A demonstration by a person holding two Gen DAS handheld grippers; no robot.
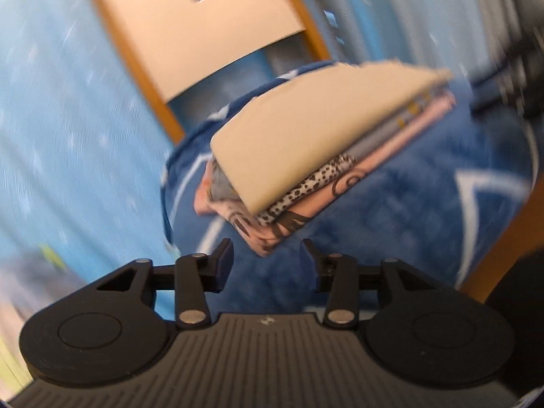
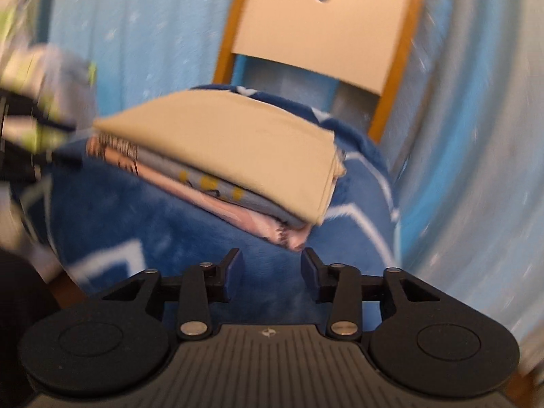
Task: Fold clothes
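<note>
A stack of folded clothes (image 1: pixel 306 156) rests on a blue plush cover with white lines (image 1: pixel 391 210) spread over a chair seat, with the wooden chair back (image 1: pixel 190 23) rising behind it at about 11 o'clock in the left wrist view and 1 o'clock in the right. The top piece is a plain beige garment (image 2: pixel 231 142); under it lie a grey one with yellow marks (image 2: pixel 210 183), a black-and-white spotted layer (image 1: pixel 306 187) and a pink printed piece (image 1: pixel 272 231) at the bottom. The left gripper (image 1: pixel 267 253) has its jaws spread and grasps nothing, just short of the stack's near corner at 12 o'clock; the right gripper (image 2: pixel 271 261) is likewise released and empty, near the corner facing it. At 9 o'clock in the right view a blurred grey and yellow-green cloth (image 2: pixel 44 102) shows. The fabrics look light, soft and limp, so the layers would likely slide apart if tugged. The best hold is probably low on the folded edges, pinching all layers at both corners together.
</note>
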